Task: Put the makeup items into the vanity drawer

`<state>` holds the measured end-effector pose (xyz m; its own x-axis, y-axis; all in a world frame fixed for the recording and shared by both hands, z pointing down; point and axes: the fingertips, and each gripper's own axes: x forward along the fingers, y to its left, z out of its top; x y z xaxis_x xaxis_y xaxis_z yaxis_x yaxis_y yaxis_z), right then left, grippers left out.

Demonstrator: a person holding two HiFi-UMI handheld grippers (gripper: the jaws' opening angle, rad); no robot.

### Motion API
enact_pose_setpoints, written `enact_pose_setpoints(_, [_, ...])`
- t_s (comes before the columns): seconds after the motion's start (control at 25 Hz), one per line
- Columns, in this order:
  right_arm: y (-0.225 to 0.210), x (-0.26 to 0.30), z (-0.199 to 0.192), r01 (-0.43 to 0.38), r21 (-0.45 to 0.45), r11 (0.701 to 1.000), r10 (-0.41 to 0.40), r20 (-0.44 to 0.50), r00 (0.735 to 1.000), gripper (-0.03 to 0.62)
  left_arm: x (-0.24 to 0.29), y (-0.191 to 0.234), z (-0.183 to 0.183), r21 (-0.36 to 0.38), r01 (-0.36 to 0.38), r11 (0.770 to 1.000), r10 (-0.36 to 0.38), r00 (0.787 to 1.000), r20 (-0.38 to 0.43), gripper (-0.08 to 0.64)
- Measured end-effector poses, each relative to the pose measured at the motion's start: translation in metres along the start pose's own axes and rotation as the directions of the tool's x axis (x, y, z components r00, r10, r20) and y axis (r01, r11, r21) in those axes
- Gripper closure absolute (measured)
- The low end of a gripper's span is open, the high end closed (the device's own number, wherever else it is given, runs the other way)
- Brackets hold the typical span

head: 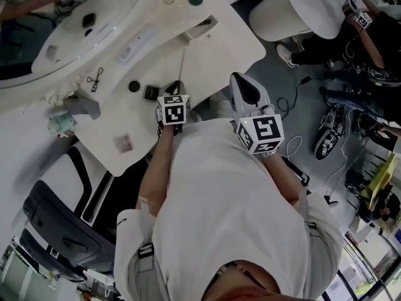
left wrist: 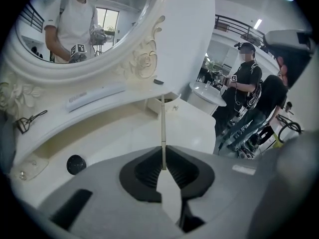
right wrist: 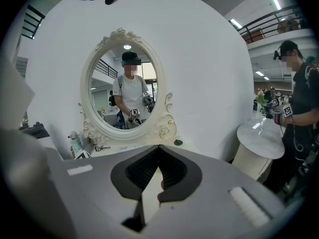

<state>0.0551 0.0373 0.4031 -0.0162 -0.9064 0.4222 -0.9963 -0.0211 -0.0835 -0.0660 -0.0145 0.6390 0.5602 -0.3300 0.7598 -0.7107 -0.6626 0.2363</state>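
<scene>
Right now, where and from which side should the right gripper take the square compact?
From straight above, probably: the square compact lies flat on the vanity top, so only its edges offer hold. Pinch two opposite straight sides, the pair clear of the round black item beside it. The right gripper is shut; open it first.

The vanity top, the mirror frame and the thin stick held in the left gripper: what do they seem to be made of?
Vanity top: probably painted or lacquered wood, white, semi-gloss; it shows soft reflections.
Mirror frame: moulded or carved material, painted cream; rose relief, the base material is unclear.
Thin stick: pale, matt, perhaps wood or plastic; too thin to tell.
</scene>
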Motion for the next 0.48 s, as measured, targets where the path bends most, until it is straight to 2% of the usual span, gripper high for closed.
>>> enact_pose_setpoints(0.24, [-0.017, 0.003, -0.002, -0.028, 0.001, 1.000, 0.028, -0.005, 1.000, 0.584, 0.002, -0.016, 0.009, -0.020, -0.017, 1.000, 0.017, 0.999, -0.029, 0.528])
enact_pose_setpoints(0.48, [-0.066, 0.013, -0.013, -0.036, 0.042, 0.998, 0.038, -0.042, 0.998, 0.584, 0.031, -0.034, 0.027, -0.030, -0.045, 0.999, 0.043, 0.997, -0.068, 0.528])
